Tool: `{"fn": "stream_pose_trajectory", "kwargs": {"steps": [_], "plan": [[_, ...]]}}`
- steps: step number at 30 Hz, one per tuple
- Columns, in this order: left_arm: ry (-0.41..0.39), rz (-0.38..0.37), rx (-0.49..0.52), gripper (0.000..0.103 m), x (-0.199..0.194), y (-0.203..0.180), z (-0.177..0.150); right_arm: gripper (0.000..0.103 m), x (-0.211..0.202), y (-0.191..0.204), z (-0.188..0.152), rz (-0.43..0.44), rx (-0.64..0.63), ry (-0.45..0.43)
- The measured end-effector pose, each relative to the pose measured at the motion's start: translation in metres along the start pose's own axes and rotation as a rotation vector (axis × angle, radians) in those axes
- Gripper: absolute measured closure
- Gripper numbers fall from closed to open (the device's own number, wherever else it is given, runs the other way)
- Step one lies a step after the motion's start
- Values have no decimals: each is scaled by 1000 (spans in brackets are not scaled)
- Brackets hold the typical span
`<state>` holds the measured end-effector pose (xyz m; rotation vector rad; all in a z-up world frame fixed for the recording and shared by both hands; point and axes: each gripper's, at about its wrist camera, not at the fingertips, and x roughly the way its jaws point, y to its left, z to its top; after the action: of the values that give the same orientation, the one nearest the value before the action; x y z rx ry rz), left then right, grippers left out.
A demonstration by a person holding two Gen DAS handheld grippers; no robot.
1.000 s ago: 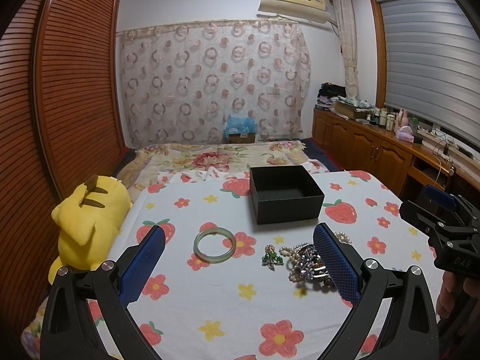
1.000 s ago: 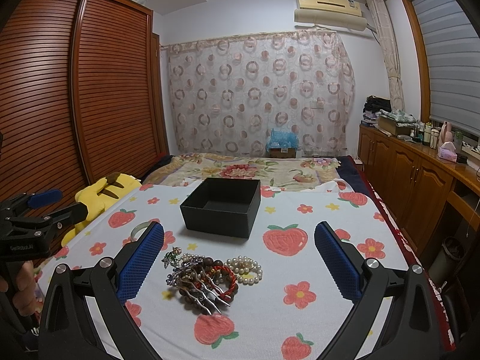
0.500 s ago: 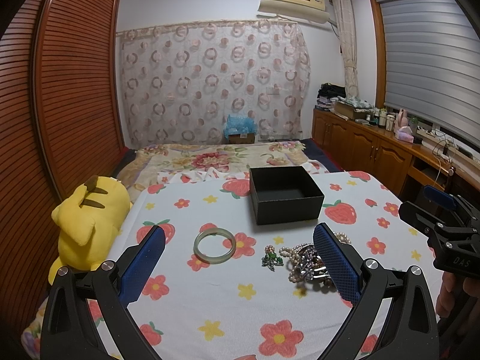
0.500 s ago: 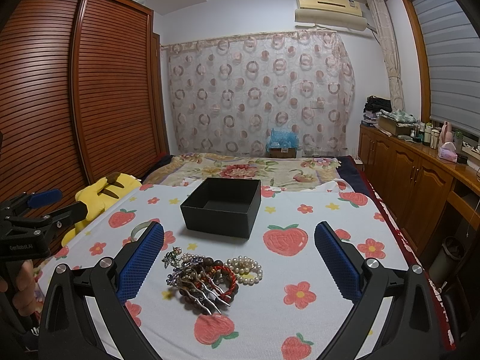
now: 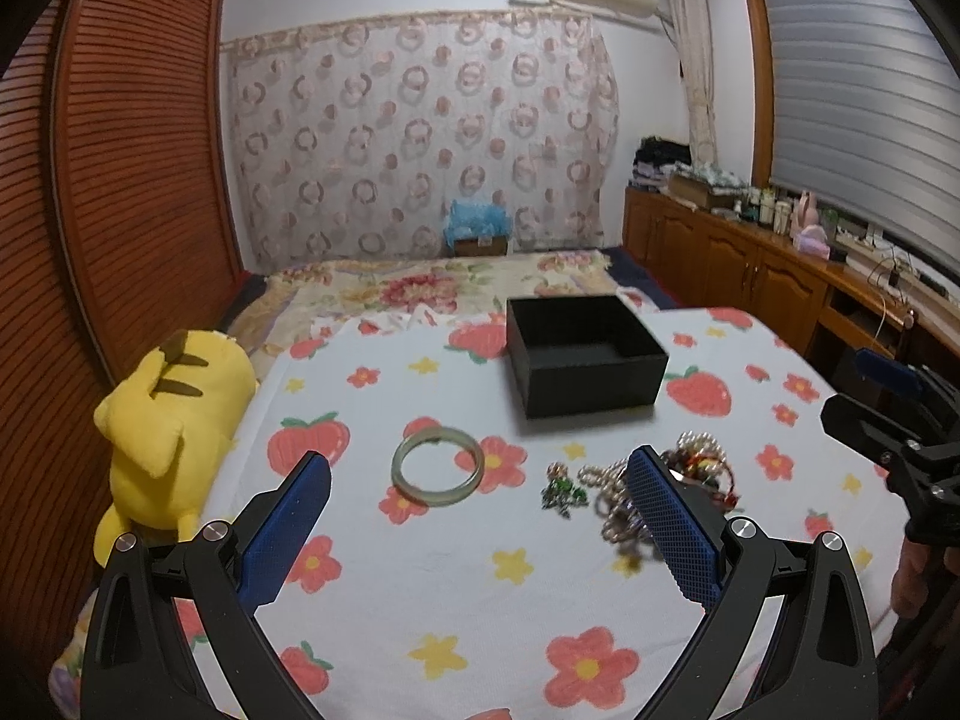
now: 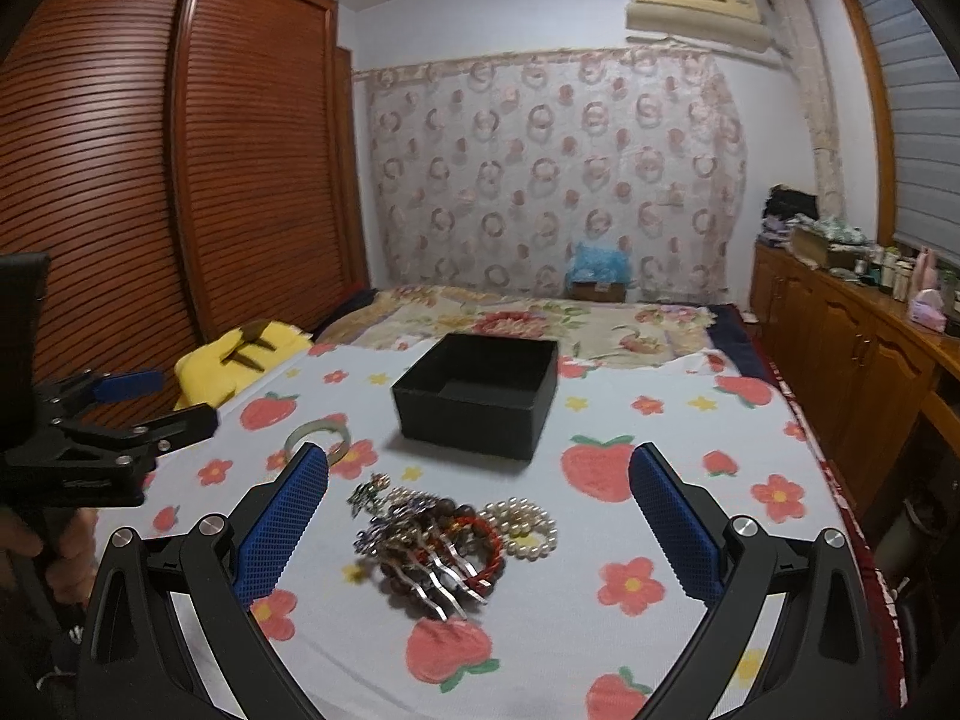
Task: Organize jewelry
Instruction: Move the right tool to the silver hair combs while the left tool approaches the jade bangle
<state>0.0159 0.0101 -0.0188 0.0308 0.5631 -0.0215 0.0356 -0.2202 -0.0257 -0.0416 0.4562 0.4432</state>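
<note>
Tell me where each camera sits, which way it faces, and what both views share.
Left wrist: on the left gripper, above the bed's left side, facing the jade bangle; its own open fingers show, the right gripper at the right edge.
Right wrist: on the right gripper, facing the jewelry pile; its own open fingers show, the left gripper and a hand at the left edge.
Shared: black box, bangle, pile, yellow plush.

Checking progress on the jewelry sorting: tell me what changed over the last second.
Both open grippers, left gripper and right gripper, shifted slightly with the views, grasping nothing. The jade bangle, jewelry pile and black box stayed put.
</note>
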Motion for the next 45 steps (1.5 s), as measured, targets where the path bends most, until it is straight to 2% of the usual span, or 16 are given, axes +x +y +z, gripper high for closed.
{"fn": "stream_pose_trajectory", "kwargs": {"steps": [9,14,19,29,37,39,40,45], "plan": [[72,-21,15,8,28,15,-12,8,27,22,-7,93,-79,107],[109,-28,22,8,43,23,-16,18,53,32,-15,149,-139,202],[139,-37,17,8,55,32,-20,23,73,39,-22,190,-185,264],[192,-62,11,8,76,48,-26,25,104,47,-28,233,-271,367],[219,-84,-6,8,91,55,-24,26,117,52,-29,218,-340,403],[225,-89,-8,8,95,55,-23,34,118,52,-30,216,-357,404],[229,-94,-9,8,97,56,-22,42,119,53,-30,224,-361,413],[244,-99,0,8,105,53,-21,43,117,50,-29,237,-354,410]]}}
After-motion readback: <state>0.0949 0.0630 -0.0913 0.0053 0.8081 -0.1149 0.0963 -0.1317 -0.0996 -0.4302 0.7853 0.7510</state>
